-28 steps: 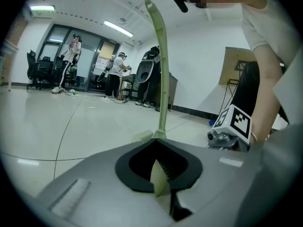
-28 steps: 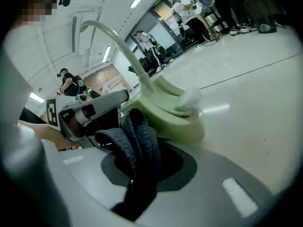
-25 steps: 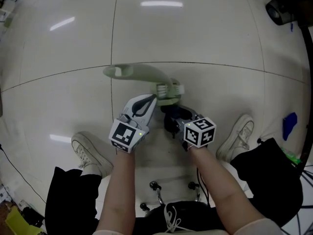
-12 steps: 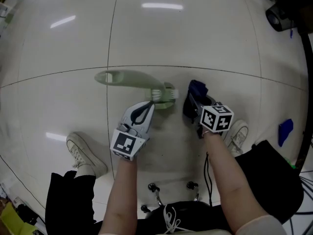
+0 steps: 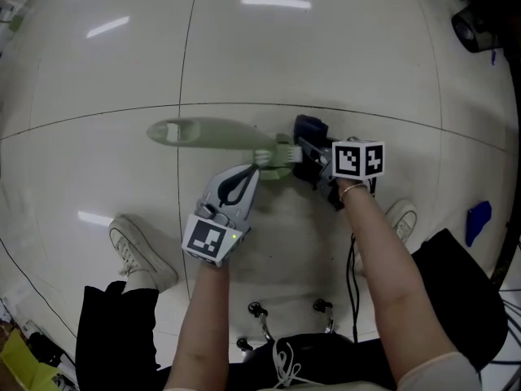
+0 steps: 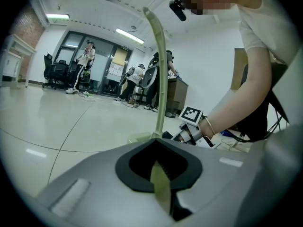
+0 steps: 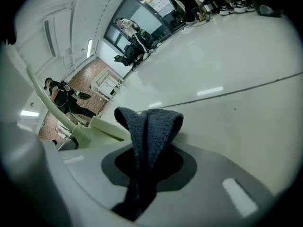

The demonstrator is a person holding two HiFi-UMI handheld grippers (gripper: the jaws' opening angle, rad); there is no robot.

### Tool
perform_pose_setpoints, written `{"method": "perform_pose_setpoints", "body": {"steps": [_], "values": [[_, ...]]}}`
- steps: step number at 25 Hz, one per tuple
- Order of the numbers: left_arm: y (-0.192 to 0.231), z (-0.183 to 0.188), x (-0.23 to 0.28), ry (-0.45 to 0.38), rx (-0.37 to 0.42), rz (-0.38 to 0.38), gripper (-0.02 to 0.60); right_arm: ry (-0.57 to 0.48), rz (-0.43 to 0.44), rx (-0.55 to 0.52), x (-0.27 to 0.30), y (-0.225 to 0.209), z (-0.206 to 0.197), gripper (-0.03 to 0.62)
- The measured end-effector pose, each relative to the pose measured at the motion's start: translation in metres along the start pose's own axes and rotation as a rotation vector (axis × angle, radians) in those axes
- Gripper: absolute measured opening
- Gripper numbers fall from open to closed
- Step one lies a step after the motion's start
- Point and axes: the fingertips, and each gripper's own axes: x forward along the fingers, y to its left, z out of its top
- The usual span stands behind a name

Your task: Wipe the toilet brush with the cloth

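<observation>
The pale green toilet brush [image 5: 213,132] lies level above the floor, its handle loop pointing left and its head [image 5: 281,157] at the centre. My left gripper [image 5: 253,166] is shut on the brush next to the head. In the left gripper view the green handle [image 6: 158,74] rises straight out of the jaws. My right gripper [image 5: 314,160] is shut on a dark blue cloth [image 5: 308,131], which presses against the right side of the brush head. In the right gripper view the folded cloth [image 7: 150,126] stands out of the jaws, with the green brush [image 7: 102,129] just left of it.
The person's white shoes [image 5: 137,249] [image 5: 400,217] stand on the glossy tiled floor on either side. Chair castors [image 5: 259,310] show near the bottom edge. A blue object [image 5: 479,213] lies at the right. Dark equipment [image 5: 480,19] sits at the top right. People and office chairs [image 6: 57,72] are far off.
My right gripper has carried the cloth from below the brush head out to the right and then up against the head's right side. The brush and left gripper shifted slightly left.
</observation>
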Motion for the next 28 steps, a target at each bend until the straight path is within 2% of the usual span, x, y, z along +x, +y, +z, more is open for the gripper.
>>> {"method": "perform_pose_setpoints", "body": {"steps": [3,7,12,17,20,24,28], "values": [[0.0,0.001,0.0,-0.007,-0.02,-0.005,0.006,0.04,0.026,0.059,-0.002,-0.003,-0.02,0.07],[0.002,0.002,0.0,-0.029,-0.061,-0.001,0.006,0.084,0.067,0.081,-0.006,0.005,-0.041,0.069],[0.001,-0.002,0.0,-0.008,-0.049,-0.016,0.006,0.119,0.119,0.171,-0.012,0.013,-0.073,0.069],[-0.003,-0.004,0.0,0.027,-0.028,-0.033,0.006,0.193,0.142,0.089,-0.017,0.031,-0.108,0.071],[-0.011,-0.007,0.002,0.059,0.002,-0.054,0.006,0.211,0.13,0.083,-0.028,0.033,-0.116,0.071],[-0.003,-0.006,0.001,0.062,-0.042,-0.002,0.006,0.092,-0.003,0.084,-0.057,0.011,-0.08,0.07],[-0.002,0.0,0.001,0.05,-0.068,0.011,0.006,-0.043,-0.055,-0.041,-0.071,0.02,-0.002,0.069]]}}
